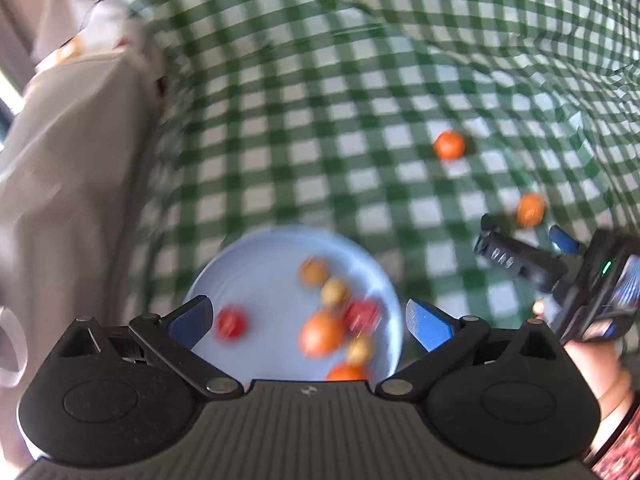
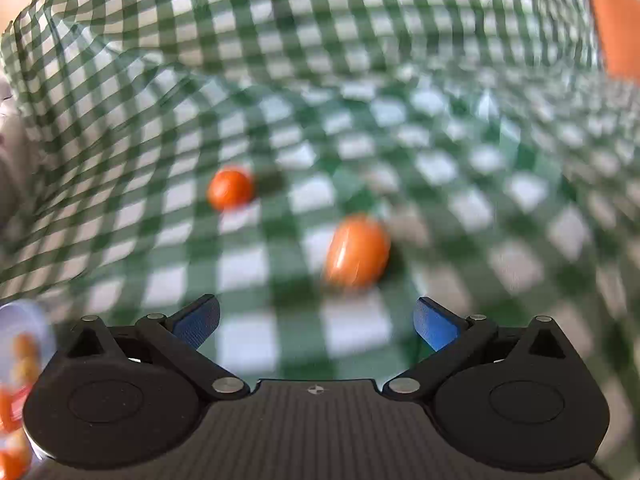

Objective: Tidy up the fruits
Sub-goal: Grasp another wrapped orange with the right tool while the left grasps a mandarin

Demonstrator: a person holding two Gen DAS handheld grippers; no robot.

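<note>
Fruits: 7 on the pale blue plate (image 1: pixel 248 264), near left; 2 orange fruits (image 2: pixel 356 250) (image 2: pixel 230 190) loose on the green checked cloth (image 2: pixel 280 80), far right. Left gripper (image 1: pixel 308 318) empty, fingers apart, over plate. Right gripper (image 2: pixel 316 320) empty, fingers apart, just before the nearer fruit.

the green-and-white checked tablecloth (image 2: pixel 280 80) is woven cloth, matt and creased. the pale blue plate (image 1: pixel 256 264) looks smooth, like plastic. the nearer orange fruit (image 2: pixel 356 252) has glossy skin with a highlight. the right gripper (image 2: pixel 316 320) is matt black plastic with ribbed blue pads (image 2: pixel 434 322) and metal pins.
</note>
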